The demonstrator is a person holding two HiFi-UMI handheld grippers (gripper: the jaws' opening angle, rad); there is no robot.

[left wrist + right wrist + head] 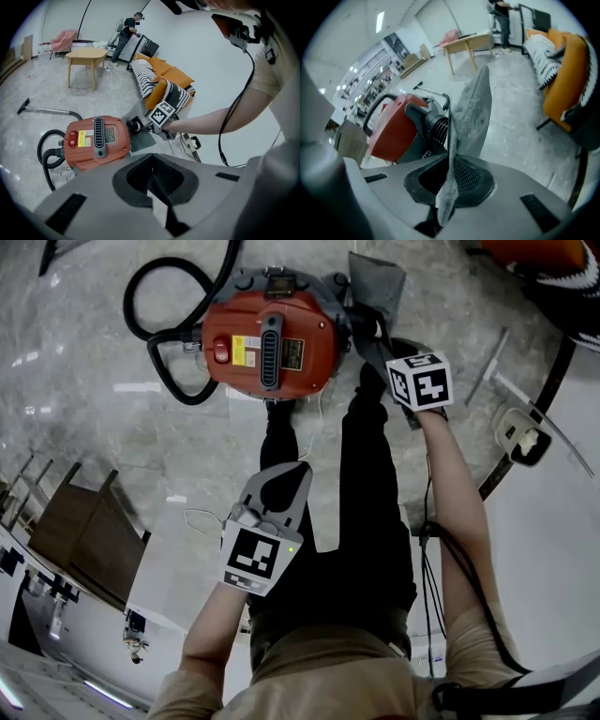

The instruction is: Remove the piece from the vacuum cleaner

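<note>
The head camera looks from above the person's shoulders almost straight down at the floor, with the vacuum cleaner (267, 334) at its far edge. The camera on the left gripper (157, 180) sits further back, facing over the vacuum cleaner toward the wooden table (86, 56) and the sofa (164, 77). The one on the right gripper (450, 183) is close beside it, the grey piece (471, 112) right before its lens. All three share the vacuum cleaner; both gripper views share the table and sofa.

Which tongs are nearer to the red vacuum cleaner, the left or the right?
Right. The right tongs are beside the vacuum cleaner, shut on a grey cloth piece at its side. The left tongs are farther back, shut and empty.
</note>
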